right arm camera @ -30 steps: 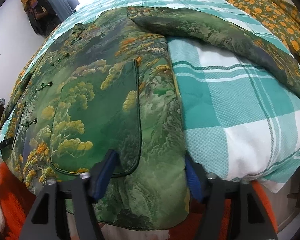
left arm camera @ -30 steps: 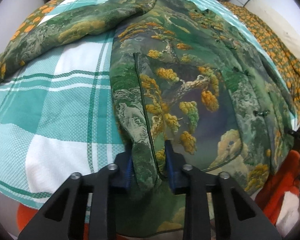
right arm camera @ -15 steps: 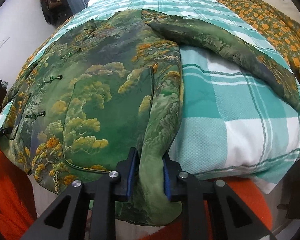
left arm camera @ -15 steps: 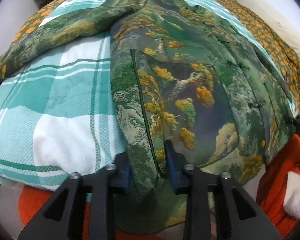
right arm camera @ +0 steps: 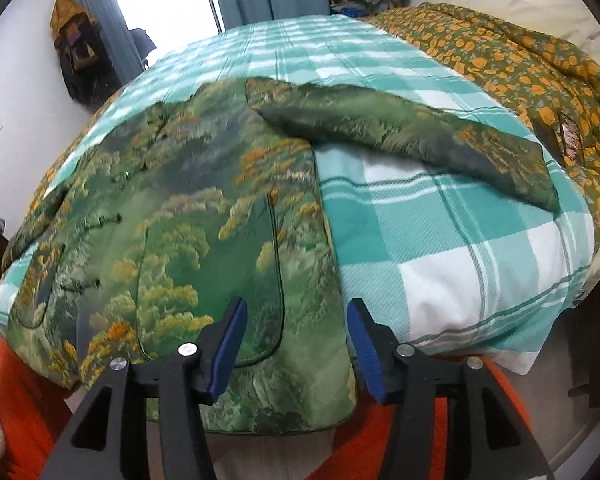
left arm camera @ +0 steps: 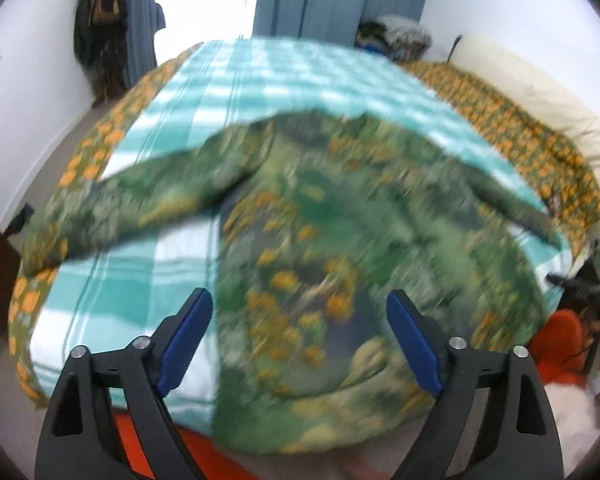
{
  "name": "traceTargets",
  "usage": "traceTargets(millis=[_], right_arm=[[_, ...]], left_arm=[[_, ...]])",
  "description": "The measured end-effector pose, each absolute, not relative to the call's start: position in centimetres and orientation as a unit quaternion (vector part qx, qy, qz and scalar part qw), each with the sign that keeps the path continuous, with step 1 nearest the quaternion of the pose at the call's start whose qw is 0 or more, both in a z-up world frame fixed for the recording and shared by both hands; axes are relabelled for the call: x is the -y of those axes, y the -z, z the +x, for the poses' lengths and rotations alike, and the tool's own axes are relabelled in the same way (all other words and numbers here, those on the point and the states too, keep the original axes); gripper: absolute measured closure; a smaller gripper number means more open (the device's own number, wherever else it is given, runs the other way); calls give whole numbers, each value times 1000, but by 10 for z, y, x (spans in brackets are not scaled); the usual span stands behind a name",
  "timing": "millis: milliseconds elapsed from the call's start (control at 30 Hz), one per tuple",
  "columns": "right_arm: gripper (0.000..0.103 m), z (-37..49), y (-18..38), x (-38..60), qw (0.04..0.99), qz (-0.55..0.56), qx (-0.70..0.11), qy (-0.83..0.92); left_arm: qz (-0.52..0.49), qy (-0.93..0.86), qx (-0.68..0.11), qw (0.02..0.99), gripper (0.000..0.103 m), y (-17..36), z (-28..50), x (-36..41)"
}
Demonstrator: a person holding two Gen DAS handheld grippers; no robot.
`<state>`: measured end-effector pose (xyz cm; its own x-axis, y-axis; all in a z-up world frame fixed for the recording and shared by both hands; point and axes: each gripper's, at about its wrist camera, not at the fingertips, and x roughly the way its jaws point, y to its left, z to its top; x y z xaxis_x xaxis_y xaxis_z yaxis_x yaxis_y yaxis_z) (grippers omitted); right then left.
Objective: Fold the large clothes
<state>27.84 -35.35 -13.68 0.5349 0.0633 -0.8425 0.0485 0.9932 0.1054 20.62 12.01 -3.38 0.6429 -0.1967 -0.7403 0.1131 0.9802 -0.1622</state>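
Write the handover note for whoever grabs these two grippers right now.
Left gripper: open, holding nothing, above the jacket's hem; that view is motion-blurred.
Right gripper: open, holding nothing, its fingers straddling the hem corner of the jacket on its side.
The green landscape-print jacket lies spread flat, front up, on the teal plaid blanket on the bed, hem hanging over the near edge. One sleeve is stretched out sideways on the blanket; the other sleeve likewise on the opposite side.
Done: jacket laid out. No fold made yet.
Left: fold in both sleeves, then fold the body.
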Motion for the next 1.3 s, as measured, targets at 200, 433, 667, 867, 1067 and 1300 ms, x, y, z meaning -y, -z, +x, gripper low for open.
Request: traceTargets(millis=[200,433,667,867,1067,1300], right_arm=[[50,273,130,346,883,82,-462,-17],[50,273,125,352,891,86,-445,-2],[50,279,134,382,889,127,-439,20],[50,298,150,433,877,198,-434,57],[50,316,177,498,857,291,-410,110],[50,335,201,571,838,385,-345,173]], left_arm=[[-58,100,-374,920,3,28,223,-81],[-75,54,-402,911,3,78,266,-59],[-63,-13,-460,885,3,149,311,-58],[-39,-35,-482,874,1,180,318,-56],[-42,-26,-490,870,0,181,319,-58],[-38,-26,-497,867,0,186,321,-58]])
